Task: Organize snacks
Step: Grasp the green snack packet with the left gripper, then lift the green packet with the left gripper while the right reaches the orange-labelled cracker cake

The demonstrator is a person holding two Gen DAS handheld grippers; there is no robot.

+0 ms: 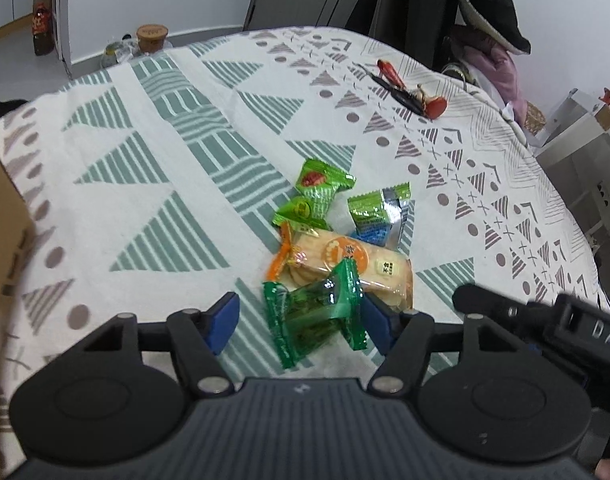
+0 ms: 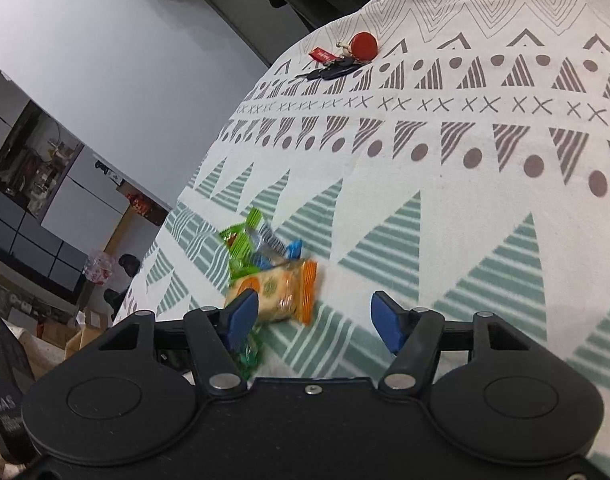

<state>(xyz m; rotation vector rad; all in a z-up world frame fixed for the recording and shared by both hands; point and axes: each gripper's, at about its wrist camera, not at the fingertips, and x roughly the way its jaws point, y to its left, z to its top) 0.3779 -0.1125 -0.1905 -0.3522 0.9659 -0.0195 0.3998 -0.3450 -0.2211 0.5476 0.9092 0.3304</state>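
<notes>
A small pile of snack packets lies on the patterned tablecloth (image 1: pixel 145 152). In the left wrist view a clear green packet (image 1: pixel 315 316) lies between the open fingers of my left gripper (image 1: pixel 301 320), nearest its right finger. Behind it lie an orange-edged rice cracker pack (image 1: pixel 345 268), two light green packets (image 1: pixel 317 192) and a green, blue and silver packet (image 1: pixel 379 216). In the right wrist view my right gripper (image 2: pixel 315 320) is open and empty, its left finger (image 2: pixel 241 316) by the cracker pack (image 2: pixel 277 292). The other packets (image 2: pixel 249 244) lie behind.
Keys with red tags (image 1: pixel 409 88) lie at the table's far side and also show in the right wrist view (image 2: pixel 345 60). A cardboard box edge (image 1: pixel 1 240) stands at the left. Jars (image 1: pixel 151 40) sit beyond the far edge. My right gripper's body (image 1: pixel 545 320) shows at lower right.
</notes>
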